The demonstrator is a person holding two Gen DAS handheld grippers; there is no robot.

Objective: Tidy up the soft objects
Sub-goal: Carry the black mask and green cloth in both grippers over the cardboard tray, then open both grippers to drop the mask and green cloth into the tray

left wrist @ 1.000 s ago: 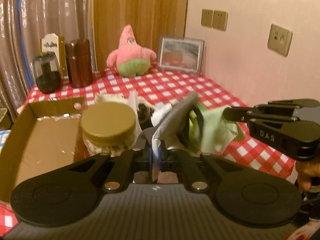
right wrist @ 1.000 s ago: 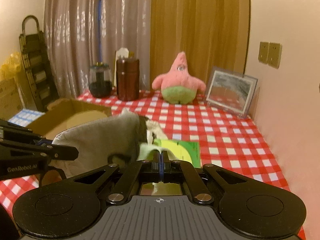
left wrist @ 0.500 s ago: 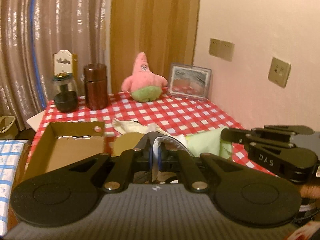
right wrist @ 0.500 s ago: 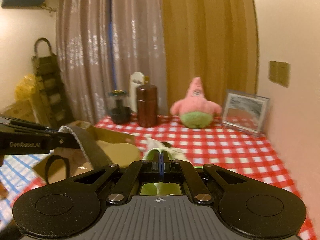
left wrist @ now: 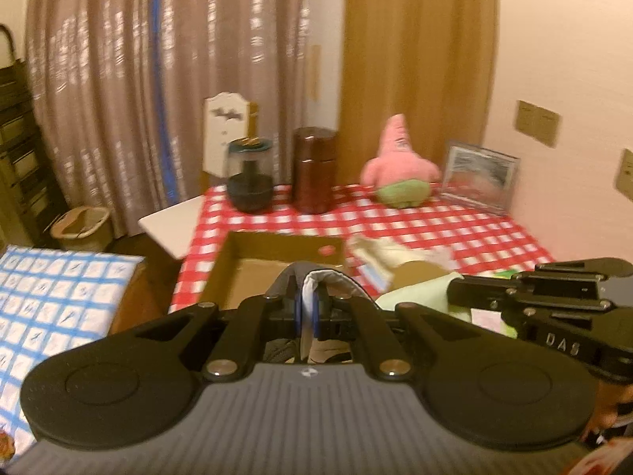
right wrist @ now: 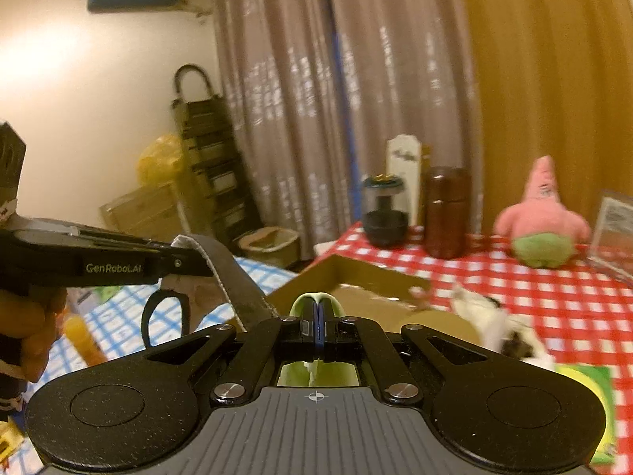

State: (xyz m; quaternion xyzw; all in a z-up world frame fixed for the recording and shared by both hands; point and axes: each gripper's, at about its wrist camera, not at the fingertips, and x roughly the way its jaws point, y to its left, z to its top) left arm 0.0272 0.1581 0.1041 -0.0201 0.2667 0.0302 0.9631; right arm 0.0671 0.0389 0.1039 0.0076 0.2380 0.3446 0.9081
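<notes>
**Both grippers lifted clear of the table, each clamped on a cloth**

The left gripper (left wrist: 307, 308) has its jaws pressed together on a fold of grey cloth with a white lining (left wrist: 316, 283); the fabric arches up between the blue pads and hangs below the tool. In the right wrist view the same grey piece (right wrist: 233, 277) trails down from the left tool's tips, with a black loop strap (right wrist: 164, 316) dangling beneath it.

The right gripper (right wrist: 317, 322) is likewise shut, pinching a pale green cloth (right wrist: 312, 301) that bulges above the pads and shows again through the gap behind them. From the left camera this green cloth (left wrist: 415, 297) hangs at the right tool's tips, just to the right of the left gripper.

Directly ahead of and below both tools lies an open cardboard box (left wrist: 277, 255) on the red checked tablecloth (left wrist: 455, 229). Just right of the box sits a crumpled whitish soft item (right wrist: 498, 324). Farther off stand a dark jar (left wrist: 249, 178), a brown canister (left wrist: 314, 170), a pink plush star (left wrist: 397, 166) and a framed picture (left wrist: 478, 176).
</notes>
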